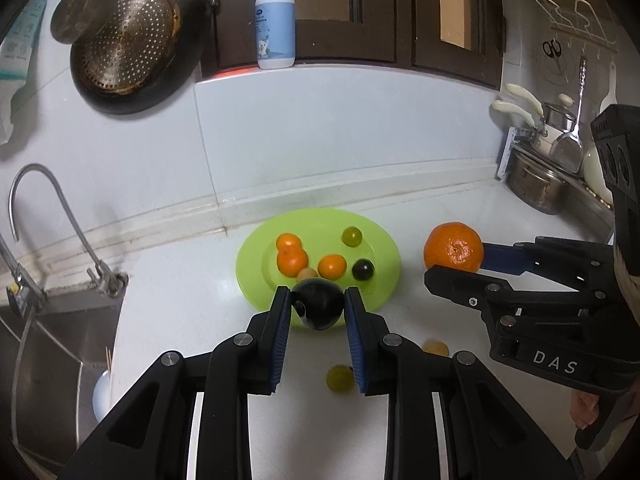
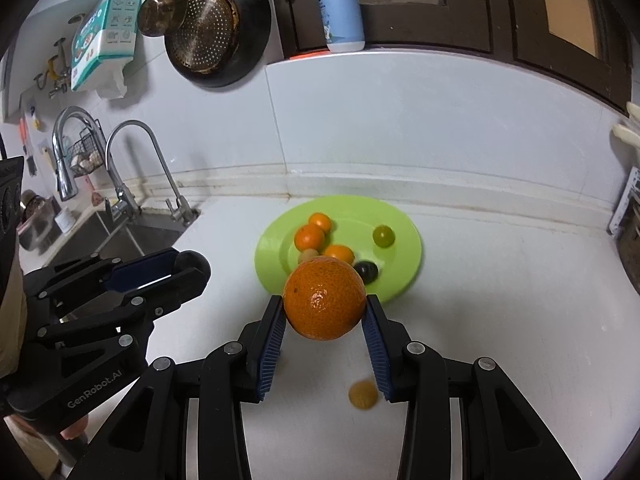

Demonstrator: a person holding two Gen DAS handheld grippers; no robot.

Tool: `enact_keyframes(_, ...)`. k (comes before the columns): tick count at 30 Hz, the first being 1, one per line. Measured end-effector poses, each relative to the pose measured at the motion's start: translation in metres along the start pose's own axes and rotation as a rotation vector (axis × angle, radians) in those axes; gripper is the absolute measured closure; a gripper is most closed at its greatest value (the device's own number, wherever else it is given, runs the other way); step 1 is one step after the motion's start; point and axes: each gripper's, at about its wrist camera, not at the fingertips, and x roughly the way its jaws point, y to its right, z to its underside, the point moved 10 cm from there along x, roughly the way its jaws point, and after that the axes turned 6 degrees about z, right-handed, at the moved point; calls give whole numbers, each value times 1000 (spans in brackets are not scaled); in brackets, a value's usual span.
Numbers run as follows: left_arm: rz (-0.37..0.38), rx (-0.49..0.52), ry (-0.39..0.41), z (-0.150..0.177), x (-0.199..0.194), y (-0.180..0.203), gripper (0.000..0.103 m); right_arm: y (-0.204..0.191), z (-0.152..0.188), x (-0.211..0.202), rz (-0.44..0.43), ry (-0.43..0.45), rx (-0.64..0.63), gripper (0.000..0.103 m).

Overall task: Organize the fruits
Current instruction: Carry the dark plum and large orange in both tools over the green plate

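Observation:
A green plate (image 1: 256, 268) (image 2: 404, 276) on the white counter holds three small oranges (image 1: 292, 260), a green grape (image 1: 352, 236), a dark grape (image 1: 363, 269) and a small tan fruit. My left gripper (image 1: 318, 306) is shut on a dark plum (image 1: 319, 304), held above the plate's near rim. My right gripper (image 2: 325, 306) is shut on a large orange (image 2: 325, 299) (image 1: 454, 246), held above the counter just right of the plate. A green grape (image 1: 340, 378) and a tan fruit (image 1: 435, 348) (image 2: 363, 395) lie on the counter below the grippers.
A sink (image 1: 44, 352) with a tap (image 1: 36, 216) lies to the left. Pans (image 1: 136, 40) hang on the wall. A soap bottle (image 1: 275, 20) stands on the sill. Pots and utensils (image 1: 540, 184) stand at the right.

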Motion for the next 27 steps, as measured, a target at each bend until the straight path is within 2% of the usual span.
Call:
enact_keyframes(15,44,62,28,-50,39,-12,76,9,-51,37,28,8,-19,63)
enact_keyframes(21,82,57,12,-62,66,-14,76,22,-57,61,39,-27,-9,63)
enact_keyframes(27,124,42,-37,-63,99,-16,76,32,-56,85,44,-66,-15,63)
